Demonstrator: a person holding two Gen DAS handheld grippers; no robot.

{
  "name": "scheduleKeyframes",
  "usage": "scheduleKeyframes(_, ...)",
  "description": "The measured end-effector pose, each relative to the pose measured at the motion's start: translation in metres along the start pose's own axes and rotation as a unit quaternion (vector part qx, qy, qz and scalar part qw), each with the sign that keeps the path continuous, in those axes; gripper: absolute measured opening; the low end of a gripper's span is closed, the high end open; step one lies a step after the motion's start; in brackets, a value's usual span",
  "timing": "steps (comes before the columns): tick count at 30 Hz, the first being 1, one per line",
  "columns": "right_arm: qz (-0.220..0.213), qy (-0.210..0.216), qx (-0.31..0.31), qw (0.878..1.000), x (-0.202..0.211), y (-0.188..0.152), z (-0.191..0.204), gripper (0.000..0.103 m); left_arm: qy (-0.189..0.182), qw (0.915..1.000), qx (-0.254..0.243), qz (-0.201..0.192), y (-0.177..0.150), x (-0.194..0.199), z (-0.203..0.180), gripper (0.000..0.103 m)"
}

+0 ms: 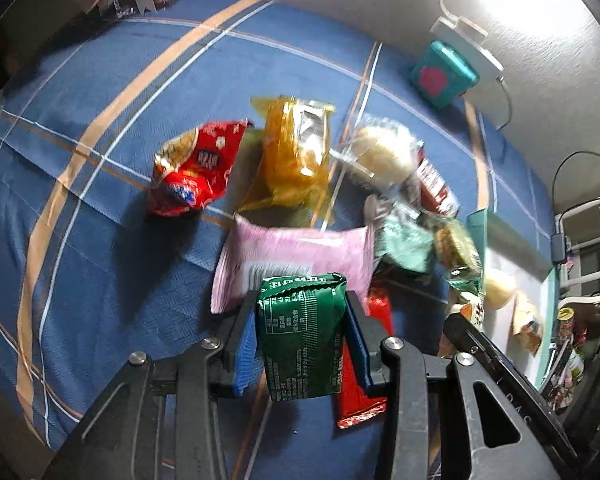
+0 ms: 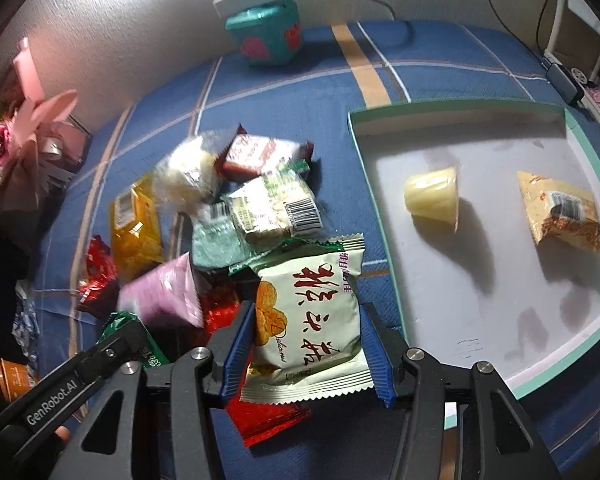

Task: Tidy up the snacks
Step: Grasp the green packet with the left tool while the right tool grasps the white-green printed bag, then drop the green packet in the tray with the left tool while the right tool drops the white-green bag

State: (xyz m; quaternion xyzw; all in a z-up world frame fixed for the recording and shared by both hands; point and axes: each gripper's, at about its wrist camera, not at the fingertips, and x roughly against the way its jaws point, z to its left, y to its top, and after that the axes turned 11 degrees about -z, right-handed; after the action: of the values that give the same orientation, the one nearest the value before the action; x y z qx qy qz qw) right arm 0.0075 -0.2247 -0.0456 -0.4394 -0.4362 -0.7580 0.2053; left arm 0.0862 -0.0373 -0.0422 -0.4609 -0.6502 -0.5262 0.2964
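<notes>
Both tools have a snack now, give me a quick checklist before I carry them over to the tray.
1. Left tool shut on the dark green foil packet: ok.
2. Right tool shut on the pale green printed snack packet: ok.
3. Both packets clear of the pile: cannot tell.
4. Bare floor free in the white, teal-rimmed cardboard tray: ok.
5. Yellow jelly cup and tan packet already in the tray leave room between them: ok.
</notes>
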Motion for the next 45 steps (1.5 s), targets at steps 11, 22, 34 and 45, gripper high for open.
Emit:
scheduleKeyframes(11,-0.035,0.017,0.001,0.999,0.028,0.009,-0.004,0.055,-0.030,0.9986,0.010,-0.043,0.004,0.033,0.004,0.042)
scheduleKeyframes(22,-0.045,0.022,0.004,0.999,0.035,0.008,-0.004,0.055,-0.032,0.9979,0.017,-0.054,0.005,0.039,0.007,0.042)
scheduleKeyframes(34,-0.048,-0.015,-0.052,0.997,0.038,0.011,-0.056,0.055,-0.049,0.9966,-0.039,-0.054,-0.006,0.039,-0.038,0.042)
scheduleKeyframes(45,-0.035,-0.089,-0.151,0.984,0.040,0.012,-0.156,0.055,-0.113,0.9793,-0.167,-0.018,-0.056,0.017,-0.139,0.042)
